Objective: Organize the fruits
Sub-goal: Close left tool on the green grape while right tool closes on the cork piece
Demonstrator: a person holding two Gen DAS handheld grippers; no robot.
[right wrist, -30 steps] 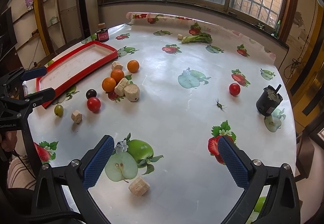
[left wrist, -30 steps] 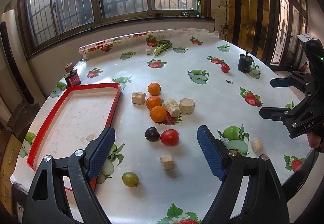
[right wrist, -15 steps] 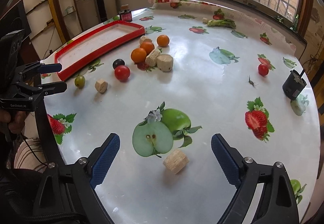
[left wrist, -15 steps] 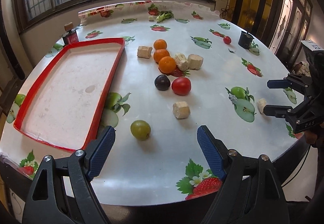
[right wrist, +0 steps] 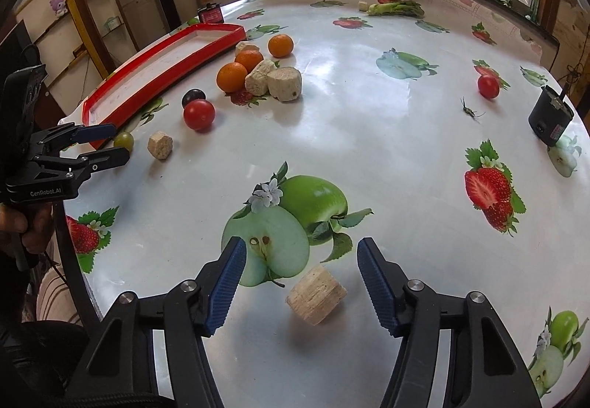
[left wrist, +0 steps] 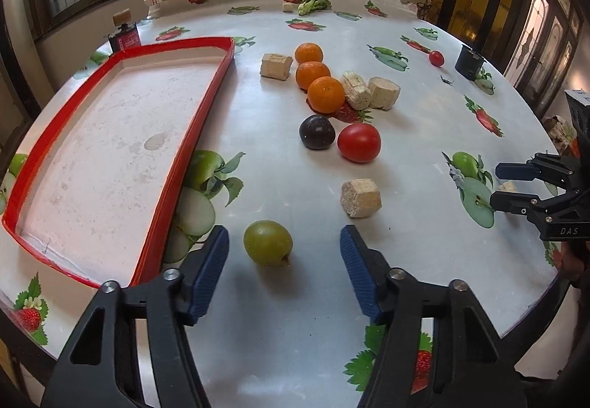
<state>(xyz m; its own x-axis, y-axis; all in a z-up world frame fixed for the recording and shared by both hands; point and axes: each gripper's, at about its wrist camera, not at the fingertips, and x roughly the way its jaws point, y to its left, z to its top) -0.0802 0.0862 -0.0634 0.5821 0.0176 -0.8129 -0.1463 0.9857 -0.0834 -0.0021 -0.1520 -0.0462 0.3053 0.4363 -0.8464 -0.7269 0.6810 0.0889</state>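
The left gripper (left wrist: 284, 271), jaws closing but still apart, bracketed a green grape (left wrist: 268, 242); the right gripper (right wrist: 300, 279) likewise bracketed a cork block (right wrist: 316, 294); the grape looked smooth, soft, best pinched gently across its middle.

tablecloth (right wrist: 368, 135): glossy plastic | tray (left wrist: 206, 105): glossy red rim | block (right wrist: 316, 295): rough, fibrous

Right gripper (right wrist: 298, 273): jaws just closing, blue pads astride, not touching, beige cork-like cylinder (right wrist: 316, 294), lower centre.
Red rectangular tray (right wrist: 147, 66): upper left.
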